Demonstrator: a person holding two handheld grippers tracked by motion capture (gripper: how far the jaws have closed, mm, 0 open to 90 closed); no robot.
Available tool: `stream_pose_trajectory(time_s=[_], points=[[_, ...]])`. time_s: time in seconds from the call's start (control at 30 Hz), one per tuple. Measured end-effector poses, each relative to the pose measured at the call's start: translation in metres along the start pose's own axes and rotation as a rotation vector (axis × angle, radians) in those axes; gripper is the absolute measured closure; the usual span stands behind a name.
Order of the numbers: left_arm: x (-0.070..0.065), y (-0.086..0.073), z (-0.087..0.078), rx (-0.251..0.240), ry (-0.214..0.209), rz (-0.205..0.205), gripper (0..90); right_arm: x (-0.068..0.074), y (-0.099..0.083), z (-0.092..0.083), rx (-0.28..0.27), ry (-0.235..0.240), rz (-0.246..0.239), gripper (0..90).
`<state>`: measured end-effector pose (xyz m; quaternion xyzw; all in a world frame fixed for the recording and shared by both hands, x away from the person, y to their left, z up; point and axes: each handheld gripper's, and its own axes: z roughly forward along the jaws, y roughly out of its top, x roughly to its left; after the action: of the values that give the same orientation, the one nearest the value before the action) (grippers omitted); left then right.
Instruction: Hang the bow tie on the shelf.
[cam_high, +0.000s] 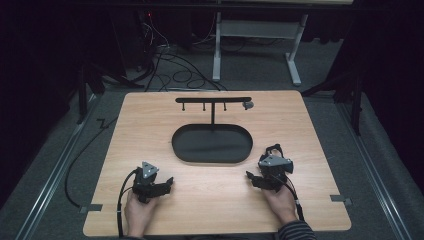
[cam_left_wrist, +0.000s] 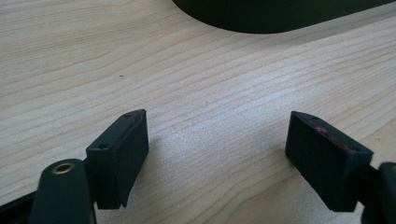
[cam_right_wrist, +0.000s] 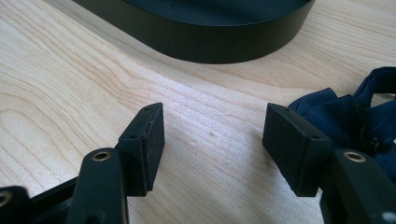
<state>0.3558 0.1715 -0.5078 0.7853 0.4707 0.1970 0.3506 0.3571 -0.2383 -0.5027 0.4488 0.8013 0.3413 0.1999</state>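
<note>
A black oval base (cam_high: 212, 145) lies mid-table, and from its far side rises a thin T-shaped rack (cam_high: 213, 100) with small hooks under its bar. A small grey piece (cam_high: 247, 105) hangs at the bar's right end. A dark blue crumpled fabric item (cam_high: 274, 149) (cam_right_wrist: 355, 112) lies on the wood just right of the base, beside my right gripper. My left gripper (cam_high: 162, 186) (cam_left_wrist: 219, 128) rests low over bare wood near the front left, open and holding nothing. My right gripper (cam_high: 252, 177) (cam_right_wrist: 215, 121) is open too, with bare wood between its pads and the blue fabric just outside its right jaw.
The wooden table (cam_high: 150, 125) stands on a grey floor. Cables (cam_high: 175, 75) lie on the floor behind it, near a white table frame (cam_high: 260, 30). The base's rim (cam_left_wrist: 280, 18) (cam_right_wrist: 210, 42) lies just ahead of both grippers.
</note>
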Motion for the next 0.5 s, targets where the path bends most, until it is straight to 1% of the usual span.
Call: stream_pose_trajectory(time_s=[0.37, 0.5], points=[[-0.0002, -0.0002, 0.0, -0.001, 0.001, 0.001, 21.5, -0.0002, 0.0001, 0.0, 0.001, 0.004, 0.0, 39.9], [-0.0003, -0.0002, 0.0, -0.002, 0.001, 0.001, 21.4, -0.0004, -0.0006, -0.0005, -0.001, 0.014, -0.015, 40.1]])
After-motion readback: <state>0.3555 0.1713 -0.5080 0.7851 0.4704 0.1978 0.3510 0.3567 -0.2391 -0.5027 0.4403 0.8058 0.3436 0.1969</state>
